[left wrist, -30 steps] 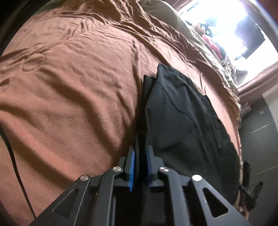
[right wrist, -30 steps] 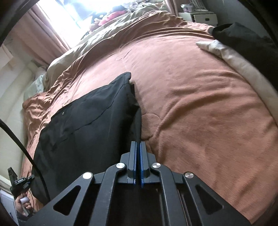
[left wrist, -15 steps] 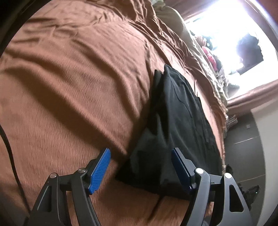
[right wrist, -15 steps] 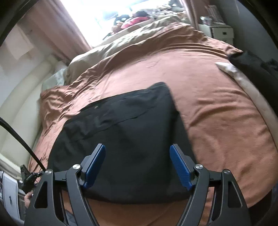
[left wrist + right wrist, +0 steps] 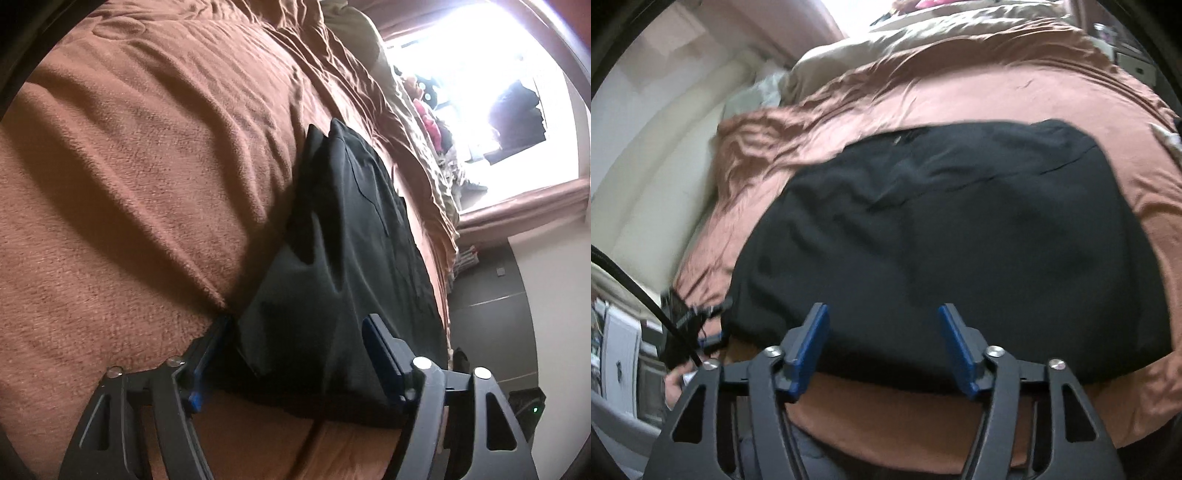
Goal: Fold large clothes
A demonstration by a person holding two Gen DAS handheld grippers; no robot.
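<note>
Garment: black clothing (image 5: 945,236) lies folded flat on the brown blanket (image 5: 147,184).
Left gripper (image 5: 295,354): closing, corner of cloth between jaws, not pinched.
Right gripper (image 5: 882,343): closing, nothing gripped.
Progress: I judge another fold remains.

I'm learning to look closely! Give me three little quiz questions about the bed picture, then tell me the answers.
1. True or false: the folded black cloth garment lies on a green blanket.
2. What colour are the pads on the right tool?
3. In the left tool's view, the garment's near corner is: A) between the fingers, B) far off to one side, C) hidden.

Key: 1 false, it lies on the brown fuzzy bed blanket. 2 blue. 3 A.
</note>
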